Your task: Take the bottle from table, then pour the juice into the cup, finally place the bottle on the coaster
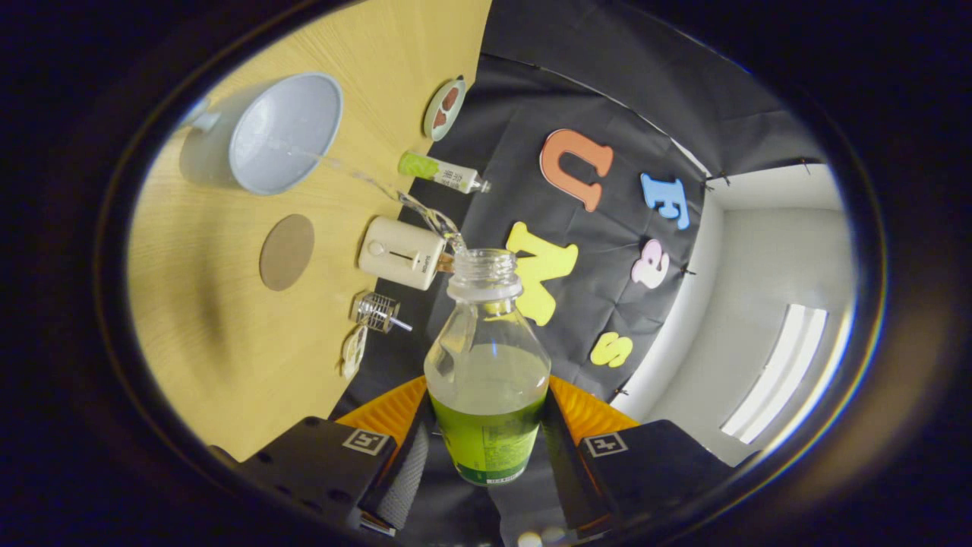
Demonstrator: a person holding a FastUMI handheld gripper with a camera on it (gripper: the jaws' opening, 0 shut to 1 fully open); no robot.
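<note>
The gripper is clamping the bottle by its green-labelled lower body, both fingers pressing on its sides, and is holding it rolled well over so that the open neck is pointing toward the table edge nearest the booth wall. A thin stream of juice is arcing from the mouth across that edge and landing inside the pale blue cup, which is standing near the table's far corner. The main risk, as I judge it, is the stream falling short: it is passing over a cream-coloured device and just beside a small green-labelled bottle lying on its side at the wall-side edge, so any easing of the tilt would be wetting those or the wood rather than the cup. Tipping harder could send a surge past the cup's rim, since the bottle is holding a good deal of liquid. A slippery wet body could also be turning between the fingers. The round brown coaster is lying bare in the middle of the table, between the cup and the gripper, waiting for the bottle. A small wire-caged object and a round dish are sitting along the same wall-side edge.
</note>
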